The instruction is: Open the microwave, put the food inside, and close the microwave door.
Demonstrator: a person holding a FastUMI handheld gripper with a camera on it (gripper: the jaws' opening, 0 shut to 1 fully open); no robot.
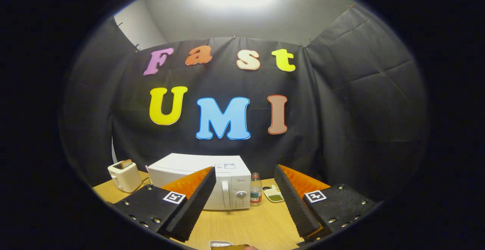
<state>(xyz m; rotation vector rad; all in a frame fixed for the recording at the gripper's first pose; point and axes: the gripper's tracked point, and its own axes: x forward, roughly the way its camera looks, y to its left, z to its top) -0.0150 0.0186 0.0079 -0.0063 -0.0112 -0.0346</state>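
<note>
The microwave (212, 182) is seen standing on the desk (246, 223) with its door shut, its front and long axis turned broadside to the camera. The tool (246, 200) is held level above the desk, fingers spread wide and empty. The microwave lies beyond the fingers, behind the left one; a bottle (256, 189) and small dish (274, 194) are seen between them.

White microwave (212, 182) stands upright on the wooden worktop (250, 223), door shut, handle and dial panel on its right side; it sits beyond the tool's spread fingers, partly hidden by the left one. Small white dish of green food (274, 195) lies right of it, apart.
</note>
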